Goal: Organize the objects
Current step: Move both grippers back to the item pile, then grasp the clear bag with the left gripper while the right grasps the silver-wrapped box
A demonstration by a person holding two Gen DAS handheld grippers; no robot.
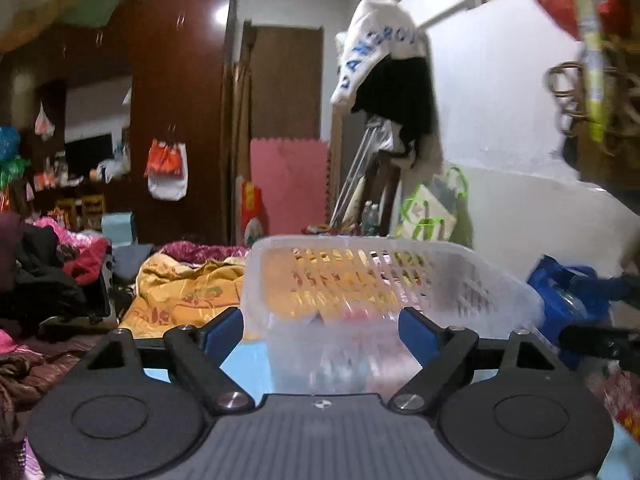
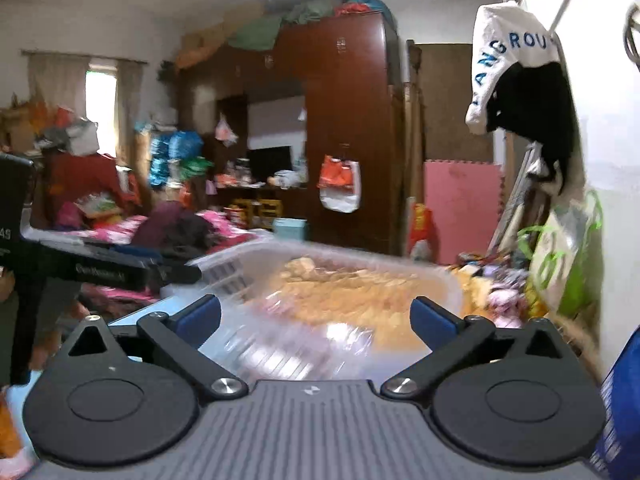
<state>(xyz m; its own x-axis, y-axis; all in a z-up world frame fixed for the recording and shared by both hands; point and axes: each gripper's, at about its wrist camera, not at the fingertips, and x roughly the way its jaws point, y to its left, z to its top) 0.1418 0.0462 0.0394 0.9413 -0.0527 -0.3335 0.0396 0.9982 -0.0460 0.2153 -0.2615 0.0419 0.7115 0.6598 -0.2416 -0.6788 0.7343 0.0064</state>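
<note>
White garment (image 1: 380, 44) hanging on wall: blue letters, partly legible, "ANGROU". Other print too blurred.

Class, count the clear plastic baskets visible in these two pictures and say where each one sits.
1. The clear slotted basket sits straight ahead of both grippers, on the light blue surface beside the yellow bedding. The clutter may hide more.

Left gripper (image 1: 321, 326) jaws spread wide, blue pads apart and apparently pressing nothing (motion blur makes contact hard to judge), right gripper (image 2: 316, 318) jaws likewise fully spread, both pointing slightly downward
</note>
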